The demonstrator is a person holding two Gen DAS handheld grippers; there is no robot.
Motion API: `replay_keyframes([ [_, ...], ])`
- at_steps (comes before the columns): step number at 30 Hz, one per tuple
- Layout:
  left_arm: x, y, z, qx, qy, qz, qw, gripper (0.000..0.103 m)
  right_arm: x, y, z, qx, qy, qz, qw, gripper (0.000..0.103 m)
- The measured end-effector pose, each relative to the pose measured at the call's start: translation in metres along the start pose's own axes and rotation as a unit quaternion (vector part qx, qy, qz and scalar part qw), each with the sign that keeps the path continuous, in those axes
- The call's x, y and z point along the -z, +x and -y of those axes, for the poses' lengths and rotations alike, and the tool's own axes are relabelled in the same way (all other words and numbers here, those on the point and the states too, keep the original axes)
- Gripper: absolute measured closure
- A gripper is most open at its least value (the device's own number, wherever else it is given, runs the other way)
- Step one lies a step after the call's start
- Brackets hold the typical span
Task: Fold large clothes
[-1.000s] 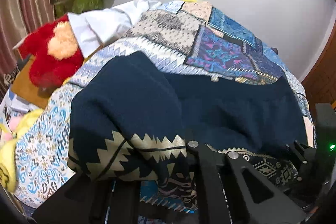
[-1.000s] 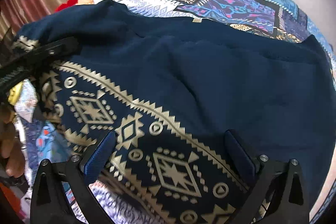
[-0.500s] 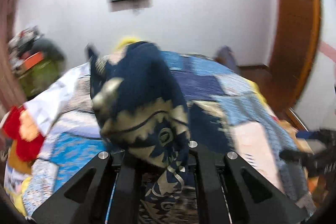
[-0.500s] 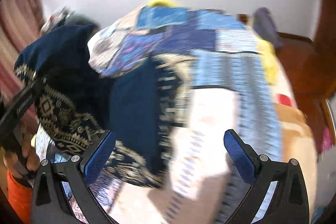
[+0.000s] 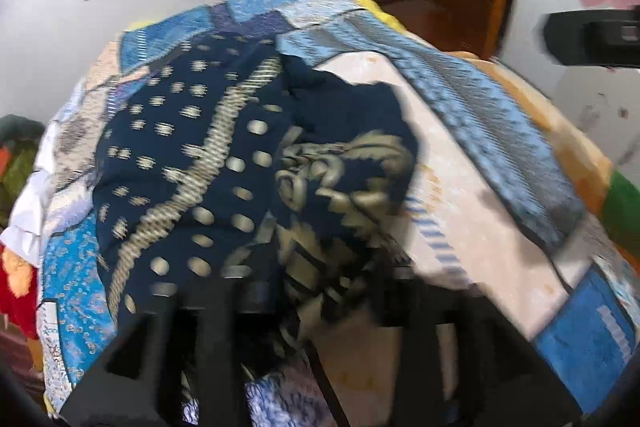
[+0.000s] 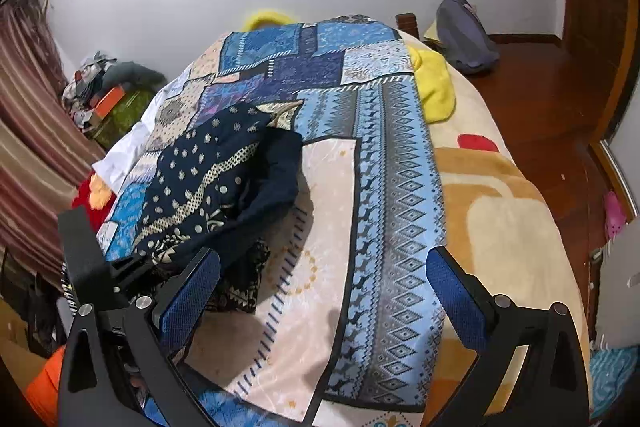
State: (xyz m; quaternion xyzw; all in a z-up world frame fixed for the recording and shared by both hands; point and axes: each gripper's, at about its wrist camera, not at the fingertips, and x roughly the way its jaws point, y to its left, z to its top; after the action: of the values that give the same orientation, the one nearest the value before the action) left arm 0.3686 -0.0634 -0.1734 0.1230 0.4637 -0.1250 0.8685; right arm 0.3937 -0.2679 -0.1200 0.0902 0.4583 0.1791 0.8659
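A navy garment with gold patterns (image 6: 224, 183) lies bunched on the left half of the patchwork bedspread (image 6: 384, 163). In the left wrist view it (image 5: 224, 163) fills the middle, blurred. My left gripper (image 5: 308, 291) is shut on a fold of the garment's patterned edge near the bed's front; it also shows in the right wrist view (image 6: 132, 267) at the left. My right gripper (image 6: 324, 291) is open and empty, above the bare bedspread to the right of the garment, with blue pads (image 6: 192, 295) spread wide.
A red plush toy (image 6: 86, 199) and a white cloth (image 6: 124, 151) lie at the bed's left edge. A yellow cloth (image 6: 434, 83) and a grey bag (image 6: 464, 39) are at the far right. A wooden floor (image 6: 540, 99), a door and striped curtains (image 6: 32, 131) surround the bed.
The garment has gone from spread wide across the bed to a bunch folded over on the left. My left gripper swung across with its edge. My right gripper pulled back clear of it.
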Motion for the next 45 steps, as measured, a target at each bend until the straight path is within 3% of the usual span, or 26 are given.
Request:
replay_keyframes([
  [1, 0.001, -0.006, 0.003, 0.017, 0.001, 0.001, 0.9999, 0.027, 0.0, 0.0, -0.001, -0.001, -0.003, -0.001, 1.0, 0.001],
  [3, 0.009, -0.028, 0.002, 0.028, -0.006, 0.018, 0.9994, 0.018, 0.0, -0.002, -0.007, -0.006, -0.008, 0.0, 1.0, 0.001],
  [8, 0.025, -0.077, -0.022, 0.012, -0.045, 0.052, 0.9975, 0.012, -0.006, -0.004, -0.032, -0.033, -0.022, 0.004, 0.999, 0.001],
  [12, 0.031, -0.097, -0.069, -0.034, -0.093, 0.072, 0.9925, 0.005, -0.01, 0.007, -0.069, -0.049, -0.058, 0.001, 0.997, 0.001],
  [16, 0.037, -0.087, -0.11, -0.073, -0.134, 0.059, 0.9865, 0.004, -0.006, 0.031, -0.103, -0.062, -0.093, -0.015, 0.994, 0.001],
  [20, 0.052, -0.045, -0.136, -0.052, -0.173, 0.005, 0.9835, 0.004, 0.004, 0.081, -0.12, -0.062, -0.115, -0.061, 0.99, 0.001],
  [26, 0.076, -0.02, -0.132, -0.039, -0.188, 0.01, 0.9813, 0.0, 0.021, 0.145, -0.085, 0.001, -0.104, -0.144, 0.984, 0.001],
  [27, 0.077, -0.021, -0.132, -0.038, -0.19, 0.013, 0.981, 0.0, 0.024, 0.149, -0.071, -0.004, -0.094, -0.154, 0.984, 0.001],
  [29, 0.082, -0.025, -0.132, -0.036, -0.195, 0.018, 0.9799, 0.0, 0.024, 0.143, -0.056, -0.026, -0.079, -0.146, 0.986, 0.001],
  [38, 0.101, -0.041, -0.127, -0.041, -0.167, 0.005, 0.9851, 0.0, 0.026, 0.1, -0.04, 0.024, -0.11, -0.122, 0.986, 0.001],
  [41, 0.107, -0.053, -0.131, -0.084, -0.14, -0.012, 0.9865, 0.0, 0.026, 0.087, -0.036, 0.085, -0.125, -0.117, 0.982, 0.001],
  [43, 0.112, -0.061, -0.136, -0.115, -0.126, -0.02, 0.9852, 0.0, 0.024, 0.079, -0.035, 0.096, -0.139, -0.113, 0.979, 0.001],
  [45, 0.116, -0.07, -0.145, -0.119, -0.128, -0.019, 0.9845, 0.0, 0.021, 0.069, -0.033, 0.094, -0.141, -0.106, 0.98, 0.001],
])
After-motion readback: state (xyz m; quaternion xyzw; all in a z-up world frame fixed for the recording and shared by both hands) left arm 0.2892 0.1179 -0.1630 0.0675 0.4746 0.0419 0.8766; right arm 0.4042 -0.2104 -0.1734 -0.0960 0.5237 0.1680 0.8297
